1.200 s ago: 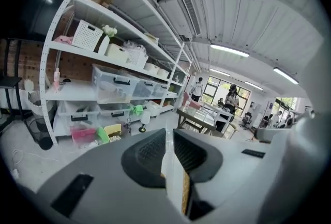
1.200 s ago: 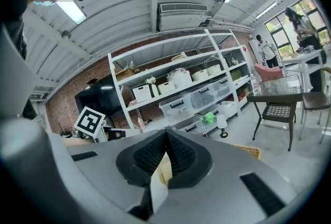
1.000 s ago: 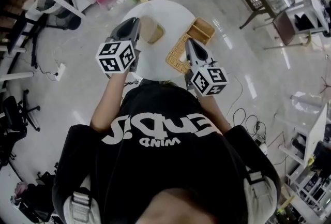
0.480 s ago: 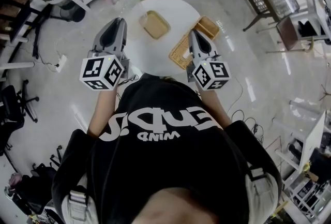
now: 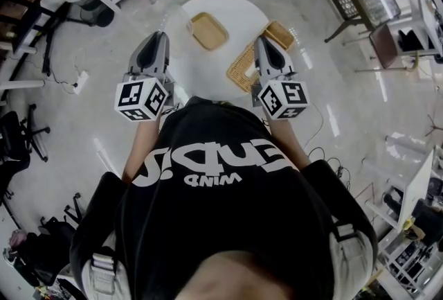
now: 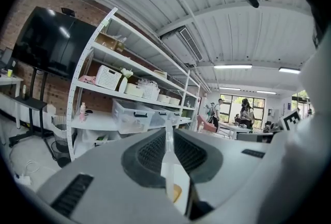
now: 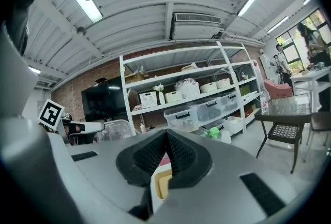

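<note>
Left hand-held gripper (image 5: 154, 41) and right hand-held gripper (image 5: 264, 43), jaws together, apparently empty, near table (image 5: 208, 68).

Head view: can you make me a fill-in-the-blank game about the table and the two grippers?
1. The white table has a ____ top.
2. On it lies a square tan ____.
3. The right gripper is right next to a woven ____.
4. The fingers of the left gripper are ____.
Missing words: round; tray; basket; shut.
</note>
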Motion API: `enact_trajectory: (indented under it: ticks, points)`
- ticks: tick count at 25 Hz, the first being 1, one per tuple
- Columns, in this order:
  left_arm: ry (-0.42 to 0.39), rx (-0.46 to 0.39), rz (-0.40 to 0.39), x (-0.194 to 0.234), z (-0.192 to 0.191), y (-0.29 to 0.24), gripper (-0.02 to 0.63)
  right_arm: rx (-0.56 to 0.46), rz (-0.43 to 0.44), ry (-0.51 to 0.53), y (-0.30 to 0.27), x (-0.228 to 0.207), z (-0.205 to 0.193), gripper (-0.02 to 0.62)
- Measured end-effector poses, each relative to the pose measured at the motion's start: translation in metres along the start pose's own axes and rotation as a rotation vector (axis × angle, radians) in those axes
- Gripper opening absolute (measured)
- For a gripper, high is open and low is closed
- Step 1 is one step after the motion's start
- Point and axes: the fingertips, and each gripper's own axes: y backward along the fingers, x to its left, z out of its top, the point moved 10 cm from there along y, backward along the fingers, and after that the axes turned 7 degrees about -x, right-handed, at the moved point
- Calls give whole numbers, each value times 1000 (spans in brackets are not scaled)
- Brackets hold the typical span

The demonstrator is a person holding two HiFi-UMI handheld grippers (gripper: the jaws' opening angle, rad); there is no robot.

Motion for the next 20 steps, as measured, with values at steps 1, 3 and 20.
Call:
enact_trajectory:
  ticks: [1, 3, 20]
  points:
    - [0, 2, 3, 0, -2, -1, 44, 1, 0, -2, 0, 0, -1, -2]
    - [0, 6, 4, 0, -5, -2, 44, 2, 1, -6, 1, 0, -2, -2]
    - [7, 33, -1, -5, -7, -10, 43, 20, 20, -6, -3, -3, -5, -3]
